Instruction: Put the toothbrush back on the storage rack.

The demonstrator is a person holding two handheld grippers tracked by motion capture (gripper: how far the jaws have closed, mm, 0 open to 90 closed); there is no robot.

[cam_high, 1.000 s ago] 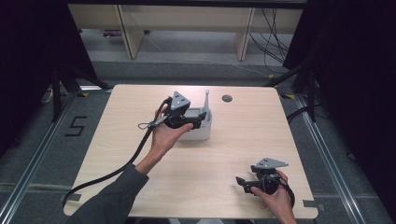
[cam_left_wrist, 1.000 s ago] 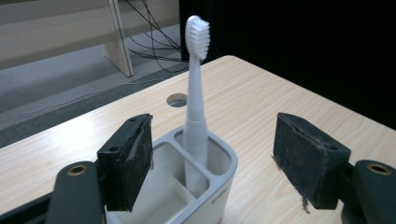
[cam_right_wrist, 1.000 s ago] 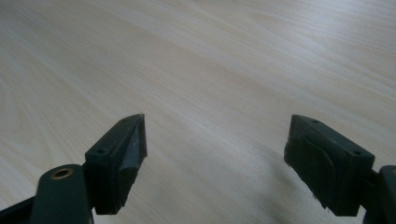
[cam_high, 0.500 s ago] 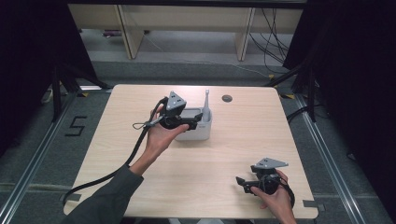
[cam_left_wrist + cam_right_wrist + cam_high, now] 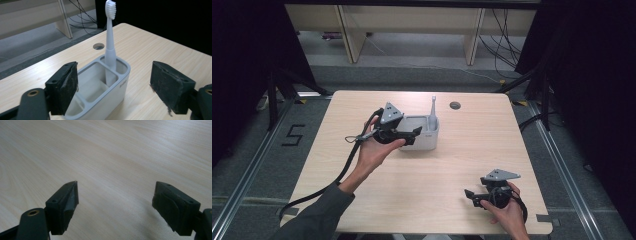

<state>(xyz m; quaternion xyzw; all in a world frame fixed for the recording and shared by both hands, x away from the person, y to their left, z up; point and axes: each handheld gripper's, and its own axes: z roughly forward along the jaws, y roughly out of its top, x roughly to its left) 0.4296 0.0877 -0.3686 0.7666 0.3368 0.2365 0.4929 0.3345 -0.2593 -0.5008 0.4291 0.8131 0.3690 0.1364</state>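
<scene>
Left claw (image 5: 412,134) is held raised at the near-left side of a white holder (image 5: 428,142), with its jaws spread wide and nothing gripped between them. In the left gripper view the holder's (image 5: 113,86) left end is seen between the two black pads (image 5: 67,85), without being touched. A white toothbrush (image 5: 110,37) is stood upright, bristles up, in the holder's far end compartment; the other compartments are seen empty. Right claw (image 5: 470,195) is held low over the bare wooden table (image 5: 512,130) near its front right corner, well apart from the holder, with jaws likewise spread wide and nothing held.
</scene>
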